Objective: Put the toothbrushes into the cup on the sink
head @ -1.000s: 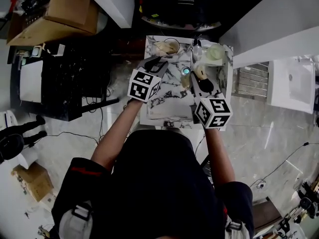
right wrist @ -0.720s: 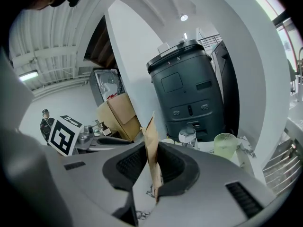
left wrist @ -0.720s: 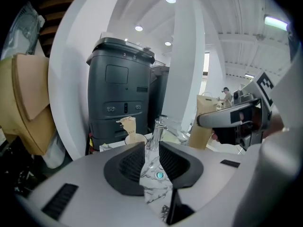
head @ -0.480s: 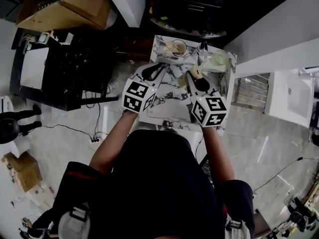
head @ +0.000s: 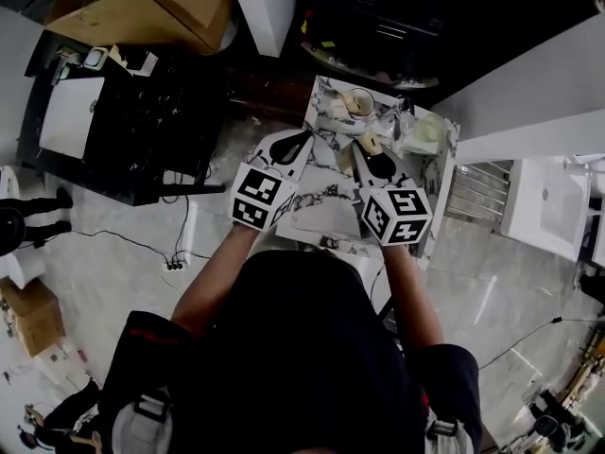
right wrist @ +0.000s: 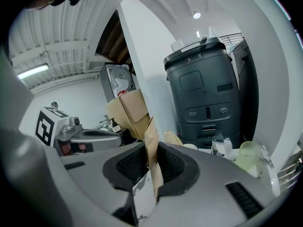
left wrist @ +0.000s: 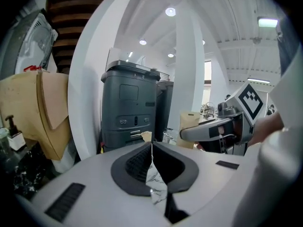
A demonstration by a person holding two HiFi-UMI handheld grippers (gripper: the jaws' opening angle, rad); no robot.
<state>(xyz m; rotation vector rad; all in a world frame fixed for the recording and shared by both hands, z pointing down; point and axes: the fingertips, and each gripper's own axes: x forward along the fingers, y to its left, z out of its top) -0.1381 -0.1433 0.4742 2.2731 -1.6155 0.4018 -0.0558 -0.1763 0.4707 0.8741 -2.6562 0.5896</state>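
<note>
The near and middle part of the white, grey-veined marble countertop (head: 317, 218) lies bare, so a hand can come in there freely from the front and from above. Its far end is crowded: a beige round cup (head: 358, 102), a clear drinking glass (right wrist: 219, 145) and a pale green translucent cup (head: 430, 130) stand close together with only narrow gaps between them. Behind them a tall dark grey bin-shaped cabinet (right wrist: 203, 89) and a broad white pillar (right wrist: 142, 51) close the way, and brown cardboard boxes (head: 142, 8) stand at the left, well apart.
</note>
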